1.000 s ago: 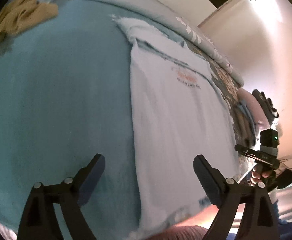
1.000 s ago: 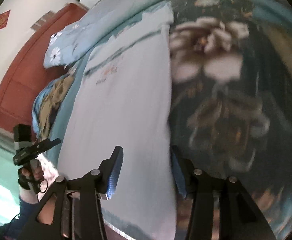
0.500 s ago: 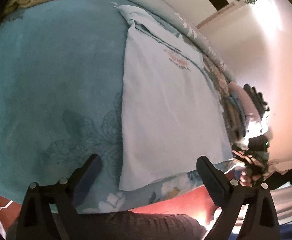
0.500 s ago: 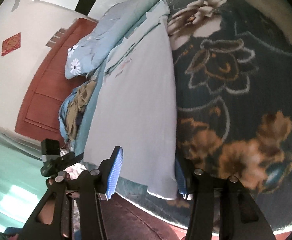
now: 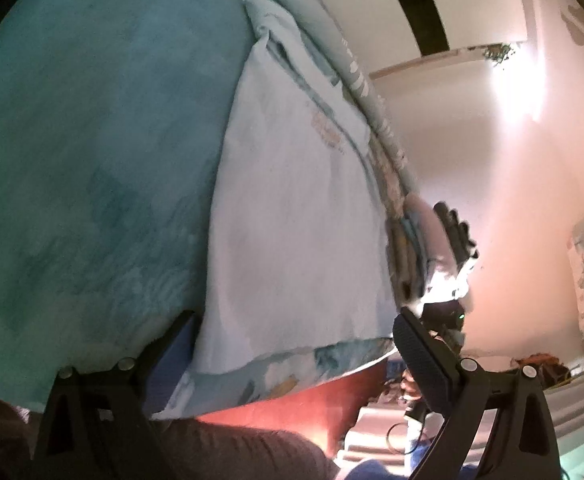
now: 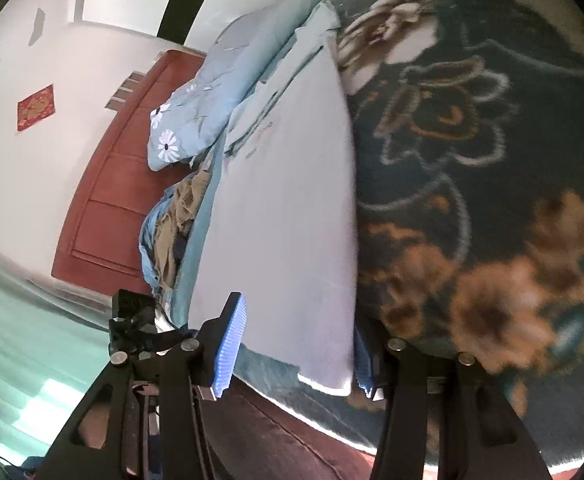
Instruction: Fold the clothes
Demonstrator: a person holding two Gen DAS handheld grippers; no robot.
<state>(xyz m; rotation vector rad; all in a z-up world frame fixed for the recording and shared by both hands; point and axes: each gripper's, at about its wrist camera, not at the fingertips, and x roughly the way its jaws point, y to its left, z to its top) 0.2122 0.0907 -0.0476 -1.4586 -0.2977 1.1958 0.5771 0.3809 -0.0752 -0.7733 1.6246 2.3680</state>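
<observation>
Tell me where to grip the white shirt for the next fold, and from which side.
Take the white shirt by its two near hem corners, coming in from the foot edge of the bed. It lies flat and long with its hem at that edge, so the corners are probably the easiest cloth to pinch. The left gripper and right gripper are both open, each straddling a corner.

Left wrist view: low at the bed's near edge, facing along the pale shirt toward the wall.
Right wrist view: same edge, close, facing along the shirt toward the pillow.
Shared: shirt, bed, each other's gripper.
</observation>
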